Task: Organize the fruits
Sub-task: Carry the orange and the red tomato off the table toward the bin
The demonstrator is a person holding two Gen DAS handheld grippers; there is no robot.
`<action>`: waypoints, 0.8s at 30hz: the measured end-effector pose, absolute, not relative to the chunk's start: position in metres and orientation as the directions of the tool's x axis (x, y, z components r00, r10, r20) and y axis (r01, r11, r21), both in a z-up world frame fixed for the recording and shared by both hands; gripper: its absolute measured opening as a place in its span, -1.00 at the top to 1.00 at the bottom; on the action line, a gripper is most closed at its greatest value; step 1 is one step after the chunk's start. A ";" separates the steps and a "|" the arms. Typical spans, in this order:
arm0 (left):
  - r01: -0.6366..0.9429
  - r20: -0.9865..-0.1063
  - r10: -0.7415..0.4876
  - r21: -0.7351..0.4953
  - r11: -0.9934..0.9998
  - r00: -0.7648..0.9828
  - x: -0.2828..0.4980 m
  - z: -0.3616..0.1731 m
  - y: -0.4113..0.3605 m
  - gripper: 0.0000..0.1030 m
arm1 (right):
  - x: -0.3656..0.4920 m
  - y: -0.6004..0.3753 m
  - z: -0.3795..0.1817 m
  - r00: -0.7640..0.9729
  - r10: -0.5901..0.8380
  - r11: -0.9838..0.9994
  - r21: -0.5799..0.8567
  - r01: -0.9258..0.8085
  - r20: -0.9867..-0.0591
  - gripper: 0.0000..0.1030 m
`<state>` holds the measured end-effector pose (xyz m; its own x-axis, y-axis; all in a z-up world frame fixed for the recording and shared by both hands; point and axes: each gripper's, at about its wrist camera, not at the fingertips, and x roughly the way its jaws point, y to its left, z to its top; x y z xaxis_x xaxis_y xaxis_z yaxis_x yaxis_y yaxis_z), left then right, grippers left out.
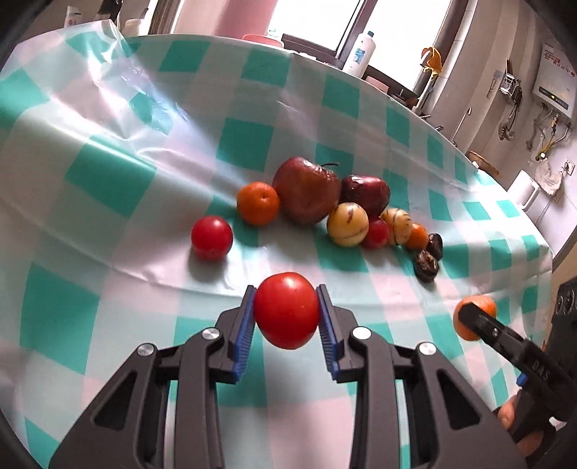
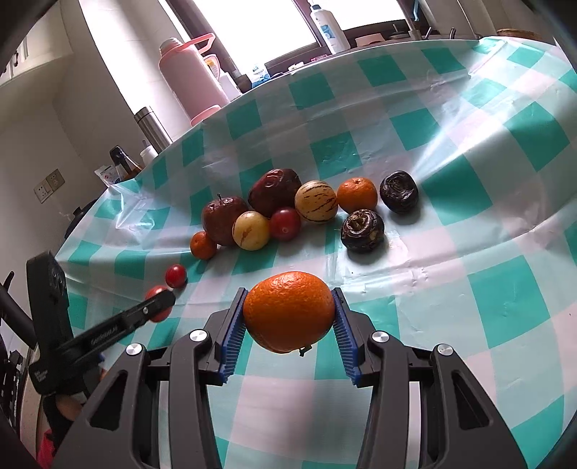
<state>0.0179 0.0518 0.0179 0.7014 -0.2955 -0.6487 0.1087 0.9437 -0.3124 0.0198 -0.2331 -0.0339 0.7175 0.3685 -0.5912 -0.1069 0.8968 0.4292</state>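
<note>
Fruit lies clustered on a table (image 1: 108, 223) covered with a glossy plastic cloth in teal and white checks, creased and catching window glare. Two handheld grippers work over it, each grasping one piece.

The left gripper (image 1: 286, 312) is clenched on a red tomato (image 1: 286, 310), its blue ribbed pads pressing both sides, the fruit near the cloth at the front of the table. The right gripper (image 2: 290, 312) is clamped the same way on a large orange (image 2: 288, 312). Each appears in the other's camera, well apart from one another.

Ahead of both sits the remaining pile: a wrinkled dark red apple (image 1: 306, 189), a second dark red fruit (image 1: 366, 193) touching it, two pale yellow striped melons (image 1: 348, 223), a smaller tomato (image 1: 375, 233) wedged between them, two small mandarins (image 1: 258, 202) at either end, and two dark, shrivelled fruits (image 2: 362, 231) off to the right side. One loose tomato (image 1: 211, 237) rests alone, just in front of the pile on its left.

Judging by the task, each fruit has probably been picked out to be grouped by kind: the held tomato sits close to the lone tomato, which suggests reds are being gathered there. No bowl or tray is visible.

Beyond the table are a bright window, a pink flask (image 2: 191, 72), a white bottle (image 2: 326, 25) on the sill, and kitchen fittings on the wall.
</note>
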 end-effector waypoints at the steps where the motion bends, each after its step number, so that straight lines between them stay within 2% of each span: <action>1: 0.111 -0.643 -0.286 -0.298 0.948 0.711 0.016 0.019 0.050 0.36 | 0.020 -0.233 -0.034 0.716 0.369 0.897 0.430 -0.106 -0.592 0.12; 9: 0.135 -0.611 -0.289 -0.285 0.949 0.737 0.003 0.026 0.047 0.36 | 0.016 -0.233 -0.034 0.716 0.354 0.903 0.419 -0.095 -0.601 0.12; 14: 0.150 -0.598 -0.280 -0.259 0.954 0.751 -0.023 0.033 0.043 0.36 | -0.016 -0.233 -0.031 0.719 0.385 0.884 0.455 -0.107 -0.579 0.12; 24: 0.222 -0.611 -0.269 -0.153 0.963 0.744 -0.082 0.037 0.005 0.36 | -0.084 -0.234 -0.014 0.741 0.352 0.920 0.359 -0.160 -0.572 0.12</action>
